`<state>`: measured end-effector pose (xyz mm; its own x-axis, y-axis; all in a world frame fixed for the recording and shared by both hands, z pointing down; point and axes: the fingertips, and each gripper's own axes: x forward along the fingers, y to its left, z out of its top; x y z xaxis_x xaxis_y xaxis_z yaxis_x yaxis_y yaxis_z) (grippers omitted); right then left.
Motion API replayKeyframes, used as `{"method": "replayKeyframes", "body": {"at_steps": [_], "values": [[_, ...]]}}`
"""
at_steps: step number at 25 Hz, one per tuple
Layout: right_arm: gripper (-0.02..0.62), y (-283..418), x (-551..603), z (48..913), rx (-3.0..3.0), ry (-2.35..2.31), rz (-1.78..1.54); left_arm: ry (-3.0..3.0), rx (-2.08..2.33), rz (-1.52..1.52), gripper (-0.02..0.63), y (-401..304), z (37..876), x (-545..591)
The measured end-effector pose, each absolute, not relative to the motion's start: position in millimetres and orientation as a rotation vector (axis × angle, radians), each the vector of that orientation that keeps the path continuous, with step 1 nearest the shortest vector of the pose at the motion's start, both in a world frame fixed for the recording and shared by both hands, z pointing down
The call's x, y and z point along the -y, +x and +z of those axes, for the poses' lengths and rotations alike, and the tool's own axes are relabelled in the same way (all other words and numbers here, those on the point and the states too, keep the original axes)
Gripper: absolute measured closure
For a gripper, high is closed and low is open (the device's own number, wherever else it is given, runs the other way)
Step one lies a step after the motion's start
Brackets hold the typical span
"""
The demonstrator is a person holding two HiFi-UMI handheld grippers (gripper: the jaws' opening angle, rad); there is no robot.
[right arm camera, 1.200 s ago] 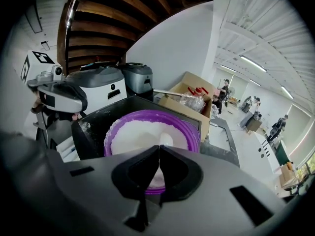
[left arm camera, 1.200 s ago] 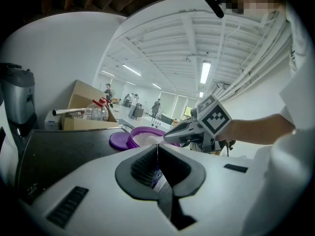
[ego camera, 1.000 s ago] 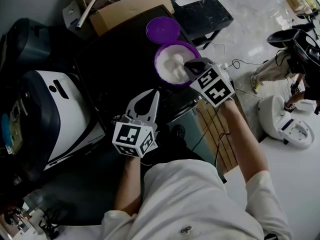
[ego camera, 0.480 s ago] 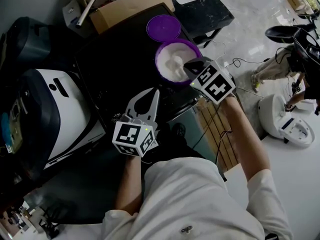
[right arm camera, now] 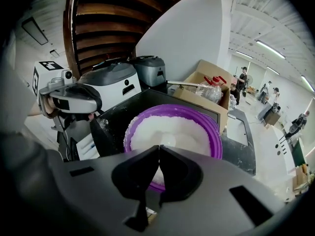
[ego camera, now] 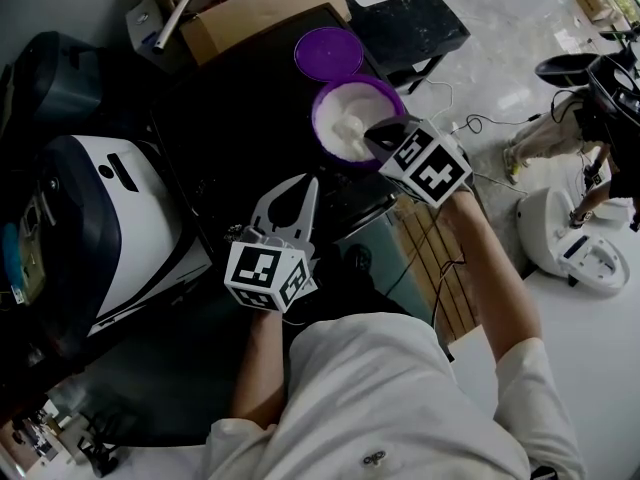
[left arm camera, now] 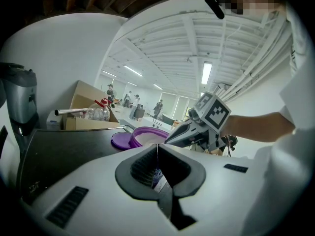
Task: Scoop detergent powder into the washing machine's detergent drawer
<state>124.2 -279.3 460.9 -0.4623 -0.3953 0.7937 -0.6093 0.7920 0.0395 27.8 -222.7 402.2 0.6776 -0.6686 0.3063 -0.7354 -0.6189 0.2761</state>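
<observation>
- One round purple bowl (ego camera: 378, 96) of white powder (ego camera: 345, 118) sat far right on the black table top (ego camera: 230, 118).
- One flat purple lid (ego camera: 327, 55) lay just behind it.
- There were two claws. The right gripper (ego camera: 372, 133) was pinched together at the powder, and the left gripper (ego camera: 312, 183) was pinched together nearer, holding nothing.

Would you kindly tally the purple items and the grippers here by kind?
Purple tub of detergent powder: 1
Purple lid: 1
Grippers: 2, the left gripper and the right gripper
Total: 4
</observation>
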Motion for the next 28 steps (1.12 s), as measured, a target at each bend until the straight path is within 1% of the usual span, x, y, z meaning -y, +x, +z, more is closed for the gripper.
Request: {"method": "replayKeyframes", "body": {"at_steps": [23, 28], "values": [[0.584, 106, 255, 450, 2.235, 0.725, 0.458, 2.516, 1.106, 0.242, 0.586, 31, 401, 219], [0.584, 108, 252, 448, 2.251, 0.754, 0.545, 2.521, 1.102, 0.231, 0.586, 34, 397, 219]]}}
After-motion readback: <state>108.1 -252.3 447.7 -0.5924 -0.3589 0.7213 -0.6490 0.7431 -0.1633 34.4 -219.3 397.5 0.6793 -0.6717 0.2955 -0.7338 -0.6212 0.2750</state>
